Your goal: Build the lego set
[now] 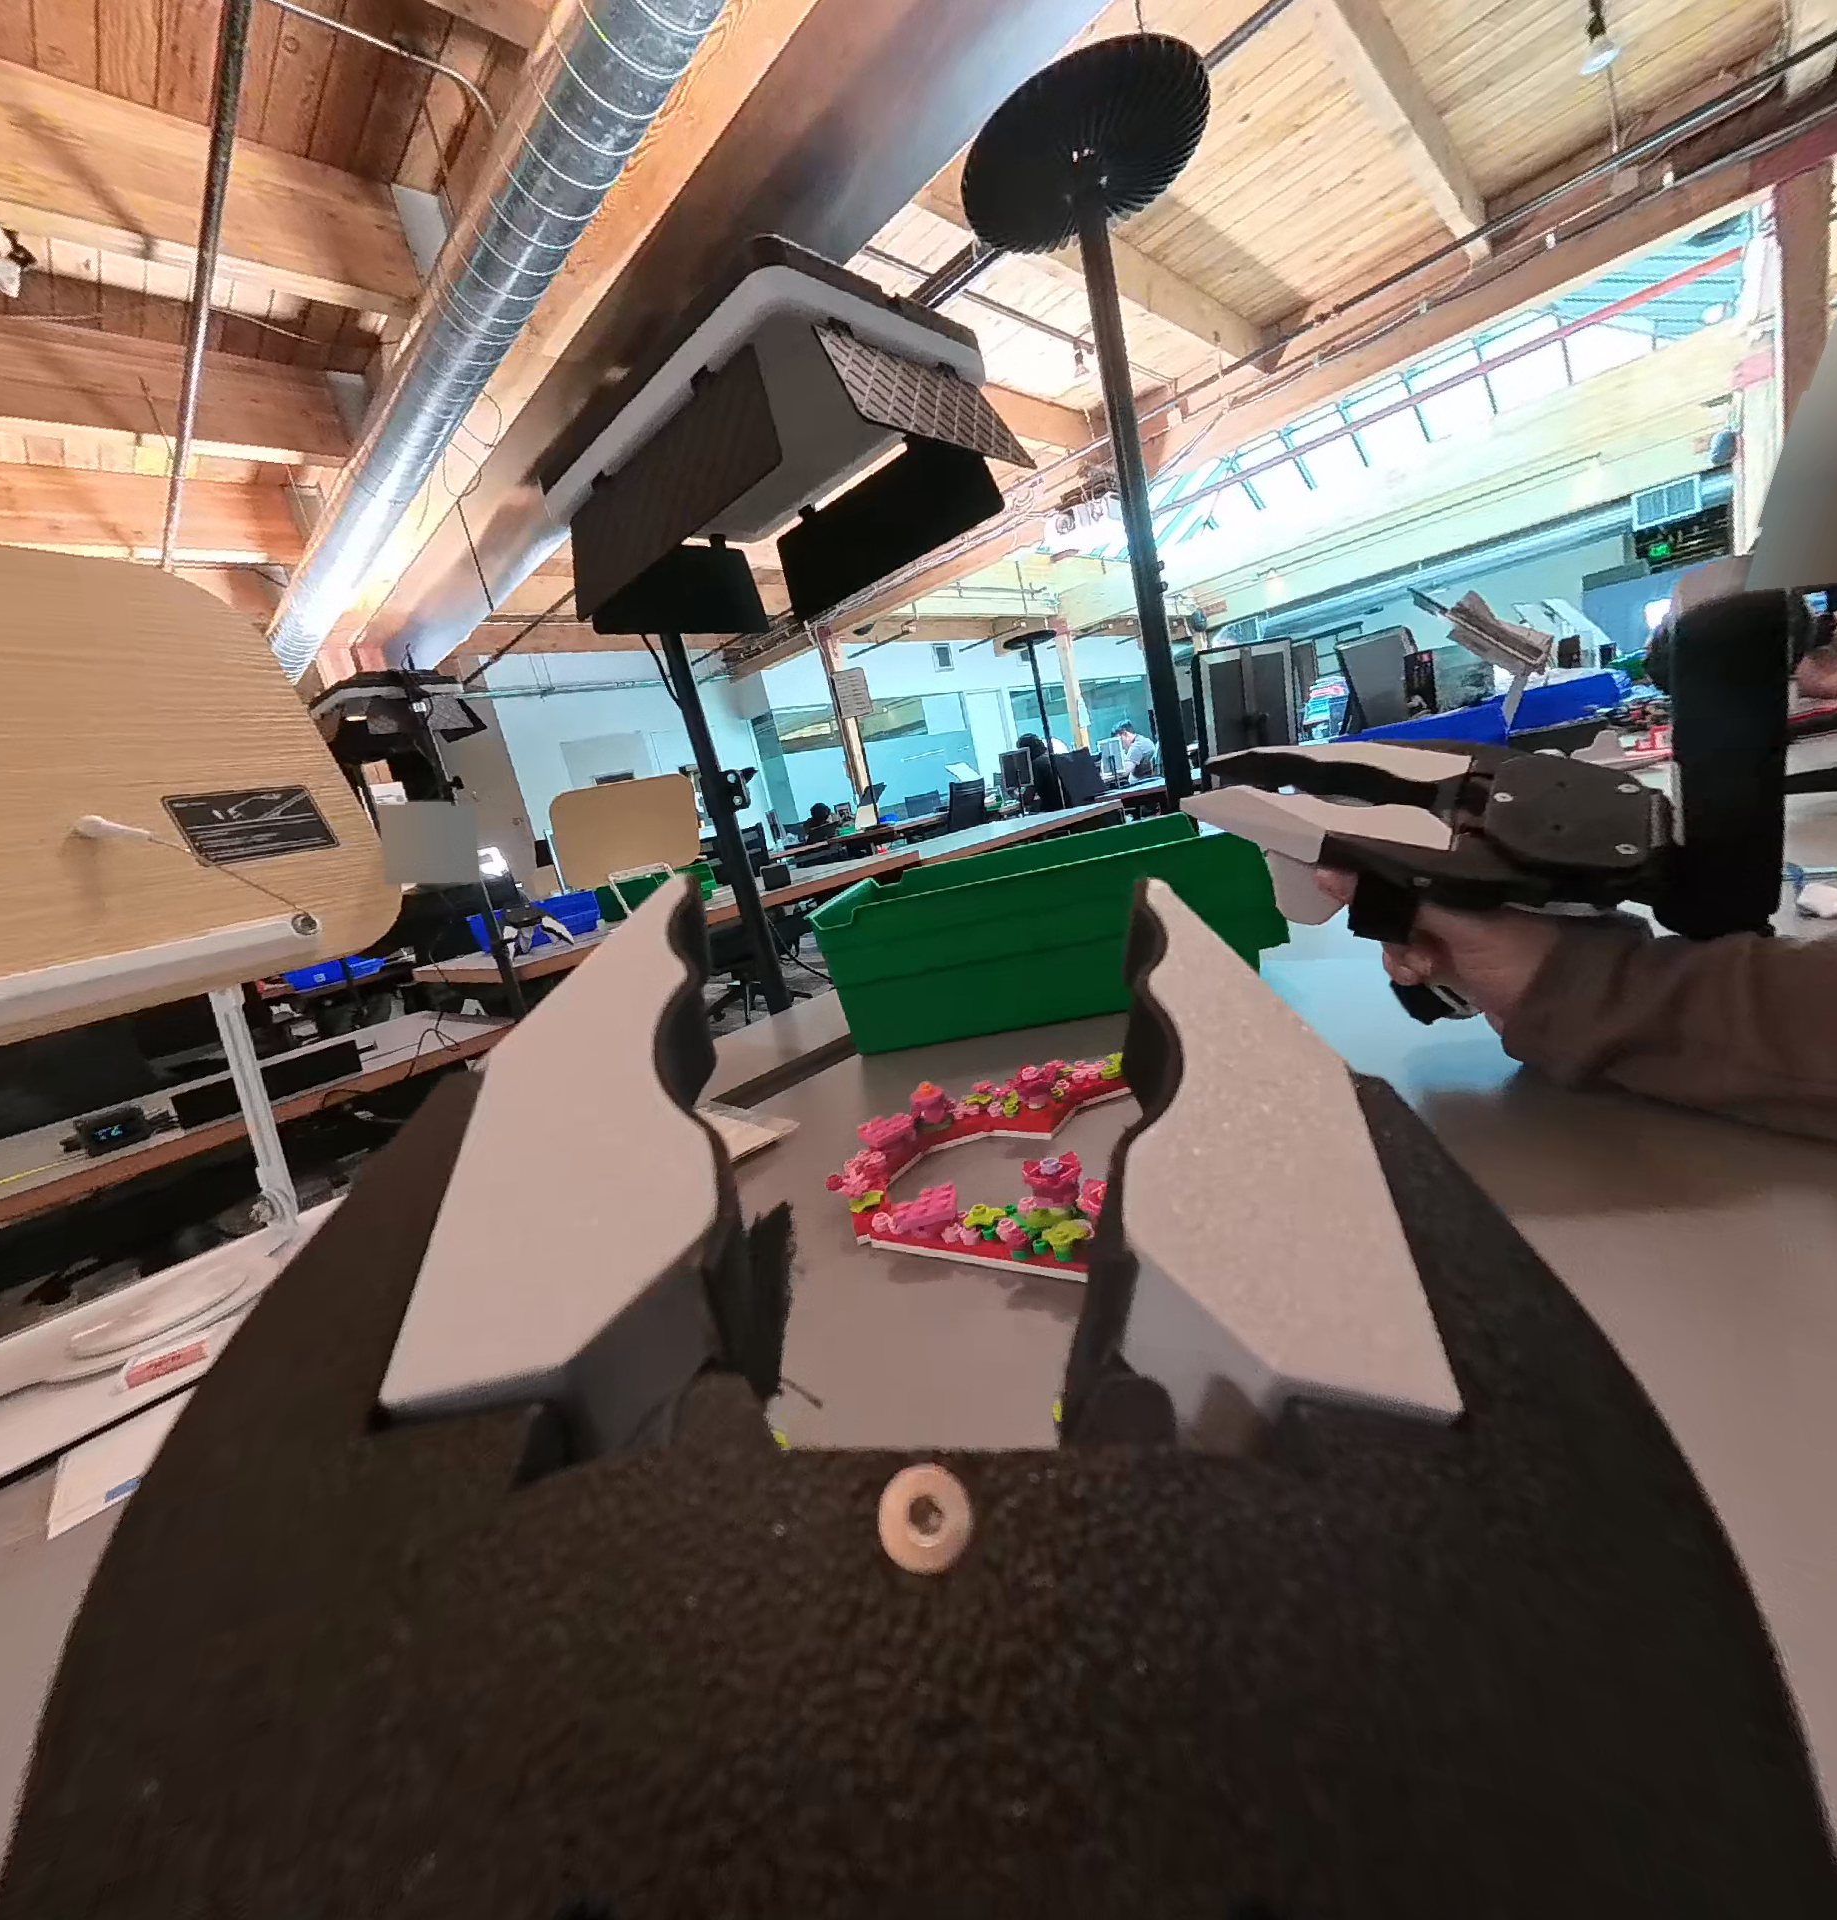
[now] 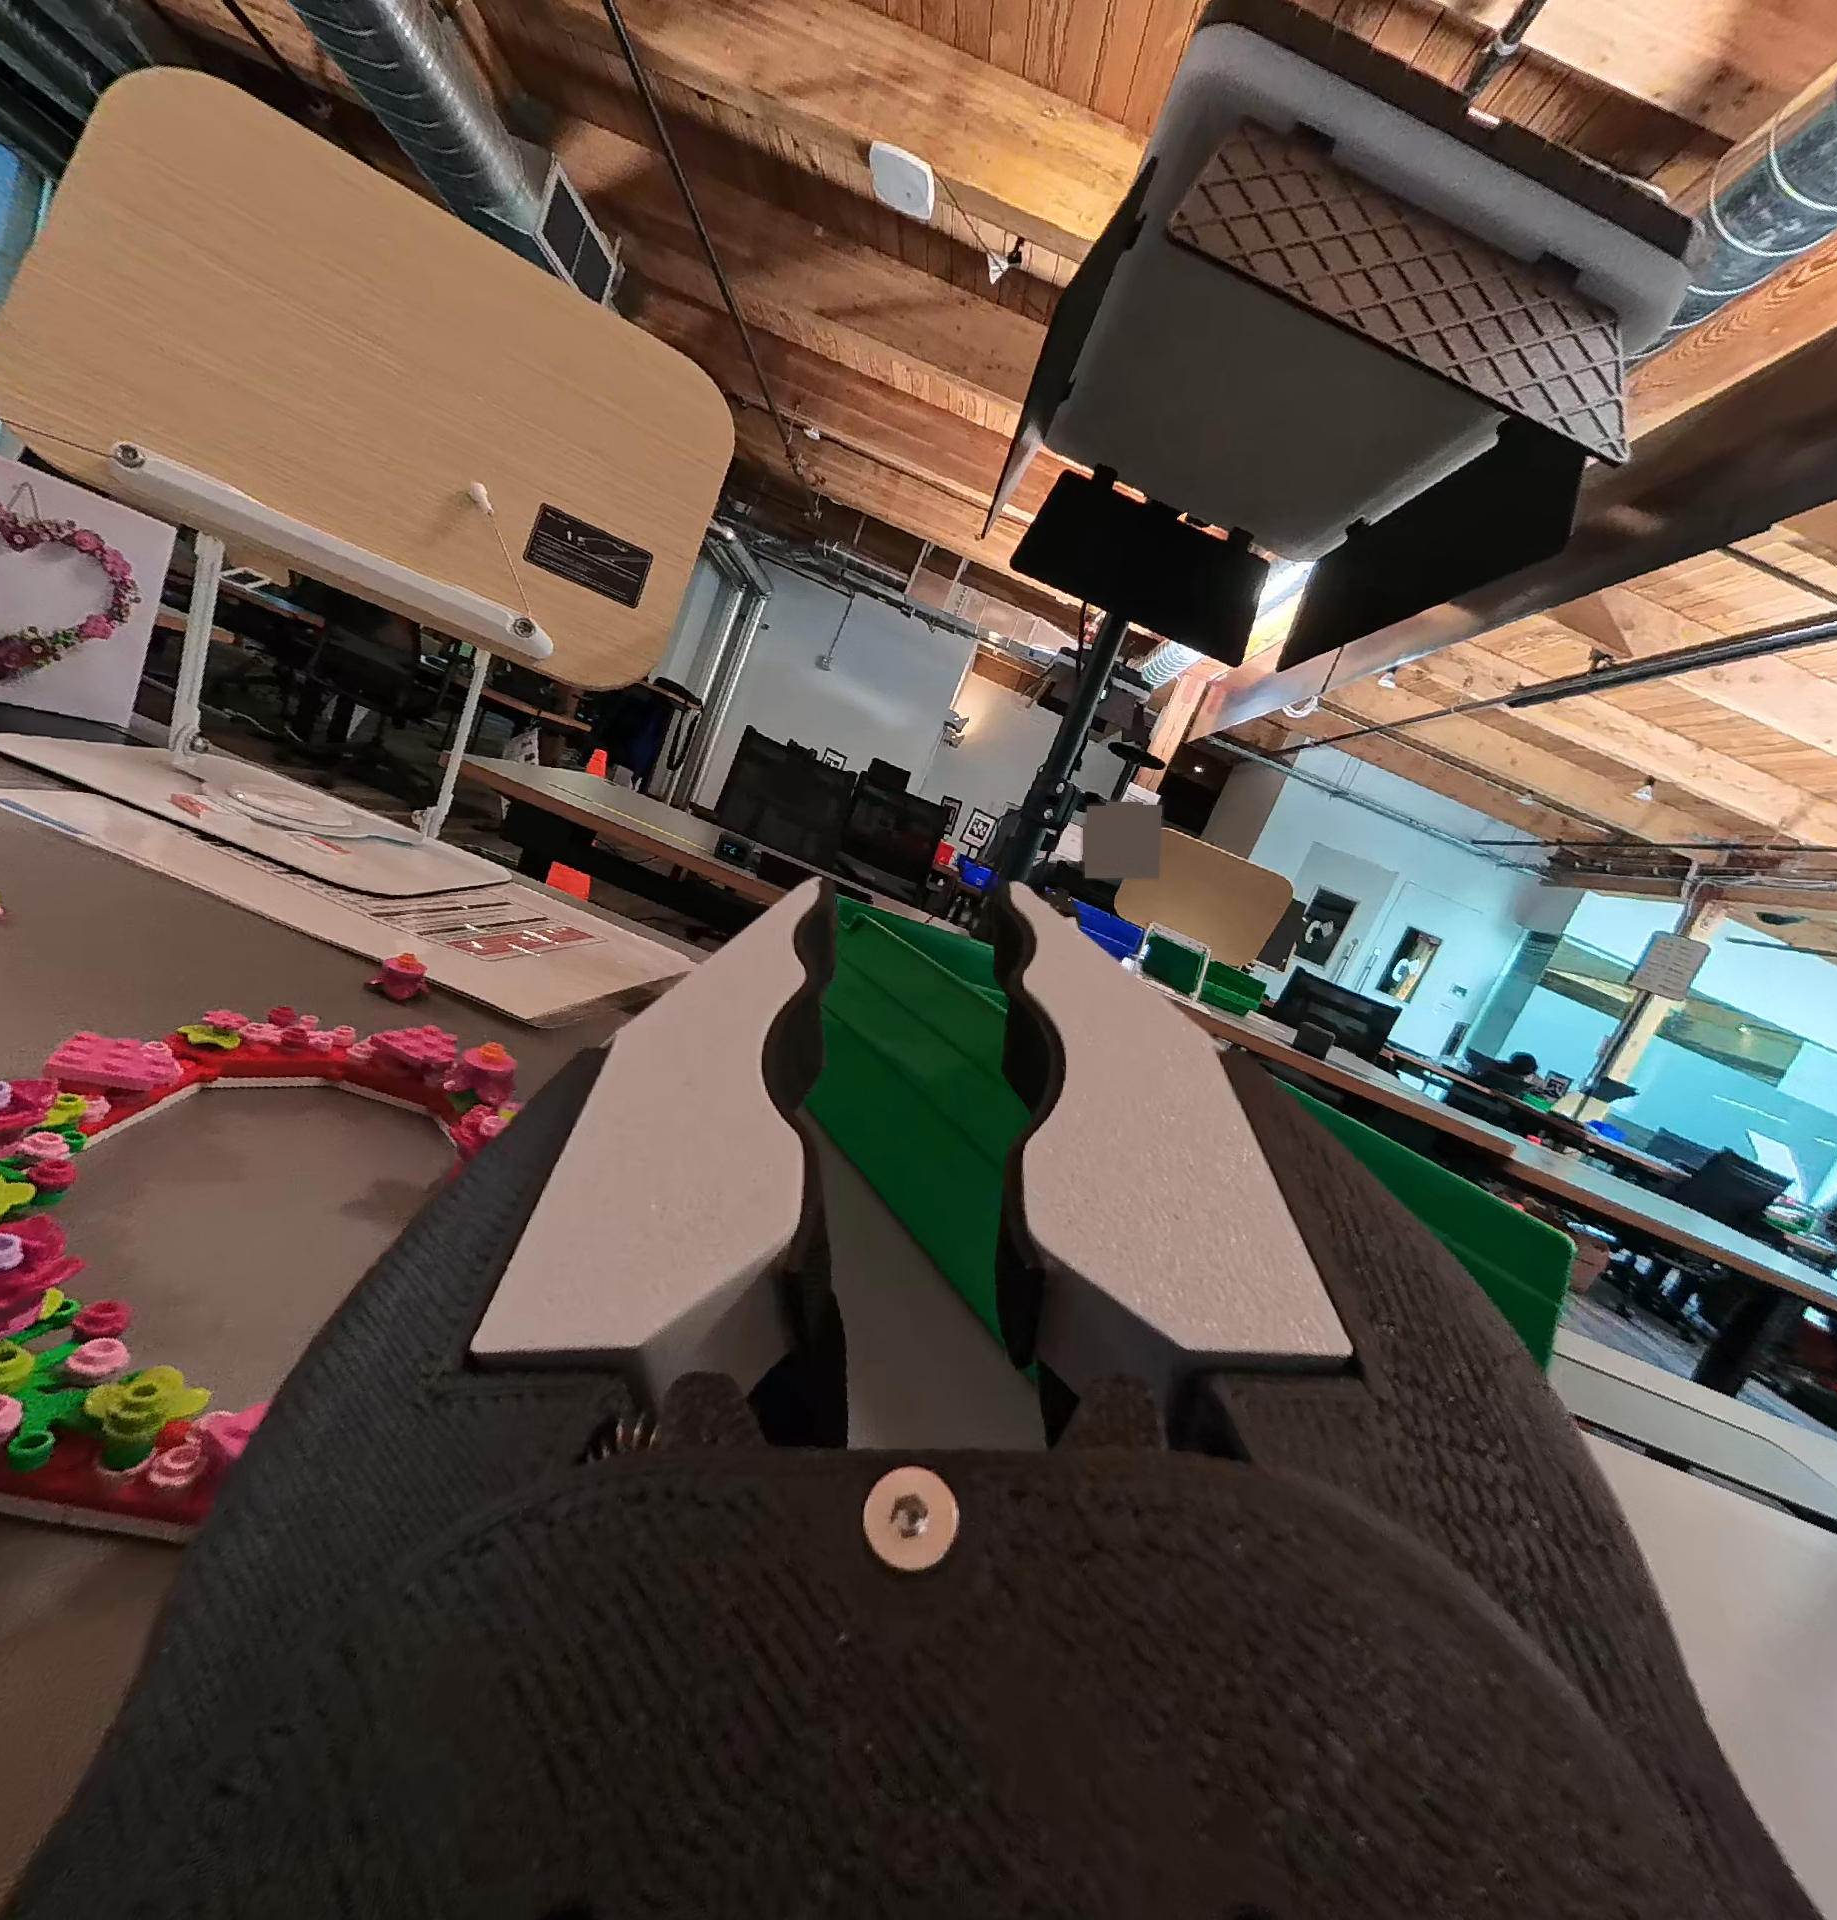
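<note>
Lego heart wreath (image 1: 981, 1169), a red-and-white plate frame studded with pink, magenta and lime flower pieces, lies flat on the grey desk (image 1: 1620, 1299), just in front of the green plastic bin (image 1: 997, 951).

The bin stands at the far edge of the desk. The left gripper (image 1: 919, 904) hovers above the wreath, its jaws spread wide and holding nothing. The right gripper (image 2: 909, 914) points toward the bin with its jaws parted by a narrow gap, also empty. A loose pink flower piece (image 2: 400, 975) sits apart from the frame, near a white leaflet (image 2: 457, 914).

As a judgement, the main risk is pressing a small flower on at an angle: the unheld frame could slide or tip, and already seated studs could pop off. The wide jaws may also fumble such tiny pieces.
</note>
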Available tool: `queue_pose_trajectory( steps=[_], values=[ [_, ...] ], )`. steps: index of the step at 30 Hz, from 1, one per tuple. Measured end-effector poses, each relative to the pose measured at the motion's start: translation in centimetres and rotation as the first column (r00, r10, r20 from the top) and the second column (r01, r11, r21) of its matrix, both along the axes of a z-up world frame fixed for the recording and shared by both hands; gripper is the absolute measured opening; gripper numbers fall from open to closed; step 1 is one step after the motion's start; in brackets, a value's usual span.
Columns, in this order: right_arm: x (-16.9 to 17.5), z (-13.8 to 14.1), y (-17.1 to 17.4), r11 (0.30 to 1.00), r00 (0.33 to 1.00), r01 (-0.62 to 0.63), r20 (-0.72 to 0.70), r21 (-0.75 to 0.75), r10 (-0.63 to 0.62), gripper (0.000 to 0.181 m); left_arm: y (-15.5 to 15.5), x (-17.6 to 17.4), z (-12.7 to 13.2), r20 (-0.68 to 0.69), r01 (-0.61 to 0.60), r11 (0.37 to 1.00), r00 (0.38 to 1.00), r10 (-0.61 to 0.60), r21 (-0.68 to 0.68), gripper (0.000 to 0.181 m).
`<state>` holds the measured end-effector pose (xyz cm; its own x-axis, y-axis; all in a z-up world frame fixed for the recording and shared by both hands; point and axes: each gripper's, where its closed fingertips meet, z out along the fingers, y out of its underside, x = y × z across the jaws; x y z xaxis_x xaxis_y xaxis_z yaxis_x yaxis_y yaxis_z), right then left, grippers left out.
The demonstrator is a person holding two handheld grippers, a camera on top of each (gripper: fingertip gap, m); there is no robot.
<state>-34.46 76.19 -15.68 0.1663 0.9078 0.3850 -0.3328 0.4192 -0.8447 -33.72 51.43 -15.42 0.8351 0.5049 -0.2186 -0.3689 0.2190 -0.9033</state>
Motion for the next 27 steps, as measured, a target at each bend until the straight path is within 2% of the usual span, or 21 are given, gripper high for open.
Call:
queue_pose_trajectory(
  steps=[14,22,27],
  values=[
    [-0.5,-0.5,-0.2,1.0,1.0,-0.006,0.029,0.009,0.006,0.028,-0.9,-1.2,0.2,0.066,-0.006,0.999,0.998,0.003,0.05,0.077],
    [-0.7,-0.4,0.8,0.999,0.999,0.034,0.022,-0.007,-0.034,0.026,-1.1,-1.6,0.2,0.078,-0.01,0.998,0.997,0.005,0.064,0.075],
    [-2.8,-0.4,2.4,0.996,0.996,0.084,0.031,-0.001,-0.084,0.024,-1.0,-2.1,0.0,0.093,-0.02,0.998,0.996,0.015,0.055,0.073]
  ],
)
